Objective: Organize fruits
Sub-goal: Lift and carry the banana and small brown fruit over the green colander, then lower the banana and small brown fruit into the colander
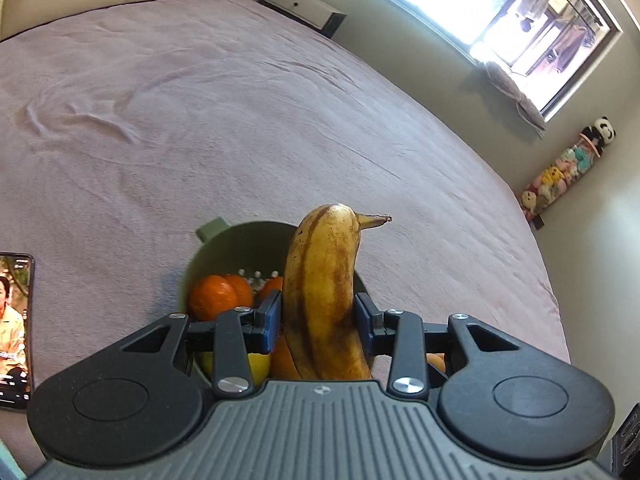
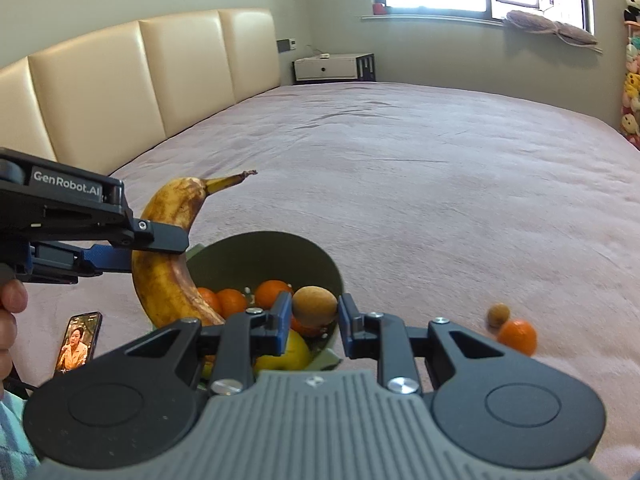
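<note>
A: Where did the fruit stand when you looked in?

B: The left gripper (image 1: 318, 316) was clamped on a spotted banana (image 1: 320, 292), stem up, above the green bowl (image 2: 304, 252) on the bed (image 1: 200, 120); the right gripper (image 2: 314, 312) pinched a small brown fruit (image 2: 314, 305) over that same bowl; oranges (image 2: 272, 292) and a yellow fruit (image 2: 288, 356) already lay inside.

A: And outside it?

B: 2 pieces near the bowl, an orange (image 2: 517, 336) touching a brown fruit (image 2: 498, 315); a phone (image 2: 78, 342) lay near the bowl's other side.

A: How to finish well?

B: I judged it best to lower each low over the pile before letting go; lay the banana flat, lest it bruise or tip the bowl.
</note>
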The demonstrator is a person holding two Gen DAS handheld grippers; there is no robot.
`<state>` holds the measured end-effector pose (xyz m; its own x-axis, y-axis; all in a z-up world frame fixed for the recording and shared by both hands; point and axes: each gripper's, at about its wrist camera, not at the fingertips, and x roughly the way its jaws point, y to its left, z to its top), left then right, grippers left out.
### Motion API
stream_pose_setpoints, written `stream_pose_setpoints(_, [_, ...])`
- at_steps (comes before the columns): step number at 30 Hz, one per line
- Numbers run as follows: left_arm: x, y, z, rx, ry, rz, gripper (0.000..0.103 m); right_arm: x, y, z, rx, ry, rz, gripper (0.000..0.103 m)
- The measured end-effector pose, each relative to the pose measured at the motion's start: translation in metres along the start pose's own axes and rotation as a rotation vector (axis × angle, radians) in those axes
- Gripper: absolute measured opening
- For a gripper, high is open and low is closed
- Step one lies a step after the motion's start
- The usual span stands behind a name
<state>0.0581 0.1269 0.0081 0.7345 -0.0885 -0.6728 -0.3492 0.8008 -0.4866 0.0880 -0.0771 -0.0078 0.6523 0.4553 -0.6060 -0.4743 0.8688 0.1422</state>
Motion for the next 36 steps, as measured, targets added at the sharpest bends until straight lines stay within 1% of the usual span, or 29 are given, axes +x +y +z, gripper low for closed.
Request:
stream_pose_setpoints(4, [0.004,0.024,0.007,-0.044,-0.011,0.029,0.043,0.009,0.006,0.004,-0.004,0.006,0.014,0.022])
stream_pose_setpoints(7, [0.012,0.034,0.008,-0.069,0.001,0.042,0.043,0.016,0.007,0.004,-0.001,0.012,0.030,0.022])
stream_pose_setpoints(13, [0.037,0.036,0.001,-0.075,0.099,0.023,0.043,0.038,0.012,0.004,-0.005,0.046,0.055,0.022])
stream_pose_setpoints(18, [0.051,0.038,-0.002,-0.065,0.142,0.063,0.043,0.055,0.011,0.004,0.005,0.069,0.071,0.022])
stream_pose_setpoints(23, [0.063,0.047,-0.006,-0.088,0.185,0.073,0.043,0.066,0.013,0.001,0.005,0.089,0.089,0.022])
stream_pose_setpoints(28, [0.070,0.051,-0.005,-0.105,0.199,0.072,0.043,0.076,0.014,-0.002,0.004,0.110,0.096,0.022])
stream_pose_setpoints(36, [0.068,0.040,-0.007,-0.033,0.176,0.084,0.045,0.084,0.012,-0.004,0.020,0.128,0.103,0.022])
